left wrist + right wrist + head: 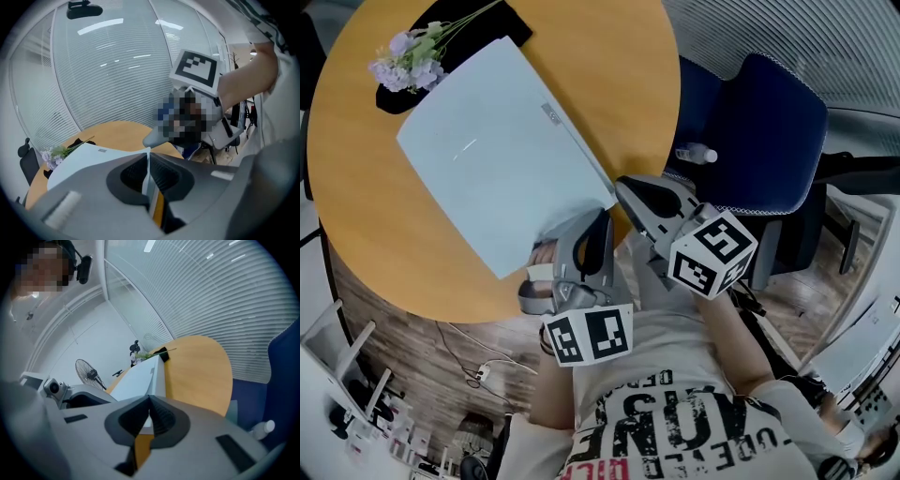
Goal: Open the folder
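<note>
**A:** Looking down on the round table (619,75), the pale blue folder (502,150) lies across its middle, with one short side reaching the near edge in front of the person.

**B:** And both tools are on that short side. The left gripper (592,221) comes in at the middle of it, and its own view shows the jaws clenched on a thin pale sheet standing edge-on between the pads.

**A:** One cover or the whole folder?

**B:** I can't tell from here. The sheet runs straight through the pads, and that's all the view gives.

**A:** What about the other side?

**B:** The right gripper (619,186) sits at the folder's right-hand corner, just inside the table's right edge. Its jaws are pinched together too, and the tips meet on that corner.

**A:** So it's two grips, just beside each other. Anything else up there?

**B:** There are lilac flowers (412,56) on a black cloth (502,26) at the far left edge, touching the folder's far corner. Off the table, to the right, there's a blue chair (759,131) with a small bottle (698,153) on its seat.
</note>
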Demonstrator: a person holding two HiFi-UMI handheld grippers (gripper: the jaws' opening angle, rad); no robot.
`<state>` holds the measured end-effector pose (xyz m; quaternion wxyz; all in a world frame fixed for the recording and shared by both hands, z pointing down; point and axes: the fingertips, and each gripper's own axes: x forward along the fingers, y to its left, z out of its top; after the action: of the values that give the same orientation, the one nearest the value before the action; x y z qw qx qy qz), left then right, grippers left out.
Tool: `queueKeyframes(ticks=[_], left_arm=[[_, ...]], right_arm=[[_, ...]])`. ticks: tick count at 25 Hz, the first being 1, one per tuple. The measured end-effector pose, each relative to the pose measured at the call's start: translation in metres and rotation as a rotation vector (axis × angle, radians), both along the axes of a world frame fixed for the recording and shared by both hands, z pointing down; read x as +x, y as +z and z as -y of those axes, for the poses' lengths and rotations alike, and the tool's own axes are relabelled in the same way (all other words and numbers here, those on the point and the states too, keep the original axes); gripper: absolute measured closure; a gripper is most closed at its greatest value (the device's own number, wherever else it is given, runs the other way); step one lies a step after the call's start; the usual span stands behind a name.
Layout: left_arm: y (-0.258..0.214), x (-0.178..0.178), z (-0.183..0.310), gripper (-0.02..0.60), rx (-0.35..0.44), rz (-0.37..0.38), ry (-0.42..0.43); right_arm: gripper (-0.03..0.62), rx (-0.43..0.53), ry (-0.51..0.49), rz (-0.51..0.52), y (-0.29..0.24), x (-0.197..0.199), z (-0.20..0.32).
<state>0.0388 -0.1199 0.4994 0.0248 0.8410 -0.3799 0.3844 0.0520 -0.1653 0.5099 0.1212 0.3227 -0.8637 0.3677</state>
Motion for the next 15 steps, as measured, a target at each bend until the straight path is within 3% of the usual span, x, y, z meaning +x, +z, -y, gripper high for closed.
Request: queueKeyframes(ticks=[9, 15], left_arm=[[-0.014, -0.002, 0.0, 0.557, -0.005, -0.096, -0.053], [-0.015, -0.002, 0.001, 0.558, -0.008, -0.104, -0.057]], right_arm=[[0.582, 0.01, -0.034, 0.023, -0.004, -0.008, -0.005], [0.582, 0.008, -0.07, -0.008, 0.002, -0.012, -0.007]])
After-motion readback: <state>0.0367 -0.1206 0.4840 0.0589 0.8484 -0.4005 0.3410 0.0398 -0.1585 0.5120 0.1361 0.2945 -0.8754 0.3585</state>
